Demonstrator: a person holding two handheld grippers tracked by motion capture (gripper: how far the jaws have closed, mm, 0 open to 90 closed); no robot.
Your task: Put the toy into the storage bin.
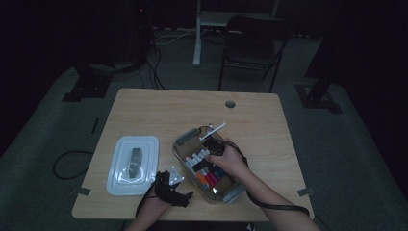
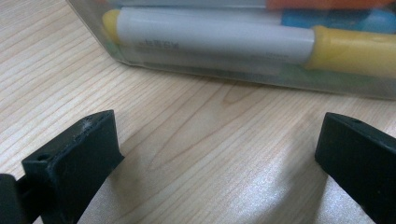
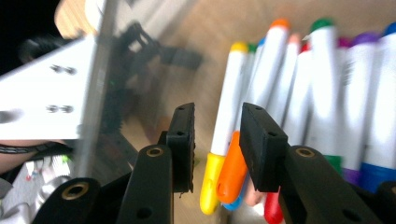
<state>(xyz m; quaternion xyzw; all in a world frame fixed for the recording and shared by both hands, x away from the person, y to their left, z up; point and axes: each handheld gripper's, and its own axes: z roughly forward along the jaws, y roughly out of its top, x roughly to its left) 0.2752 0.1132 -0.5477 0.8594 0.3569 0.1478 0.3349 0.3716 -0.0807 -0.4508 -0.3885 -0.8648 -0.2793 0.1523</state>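
Note:
A clear plastic box (image 1: 182, 137) sits mid-table, holding several white markers with coloured caps (image 1: 208, 174). My right gripper (image 1: 211, 150) reaches down into it. In the right gripper view its jaws (image 3: 218, 112) stand a little apart, open, straddling a yellow-capped marker (image 3: 226, 121), with an orange-capped one (image 3: 232, 177) against the right jaw. One white marker (image 1: 214, 131) lies tilted over the box's far rim. My left gripper (image 1: 183, 195) rests on the table by the box's near left side. It is wide open (image 2: 217, 130) and holds nothing, facing the box wall (image 2: 243, 77).
The box's white lid (image 1: 132, 163) lies flat on the table left of the box. A cable hole (image 1: 230, 104) sits near the table's far edge. Behind the table are a folding chair (image 1: 252, 48) and floor cables (image 1: 67, 166).

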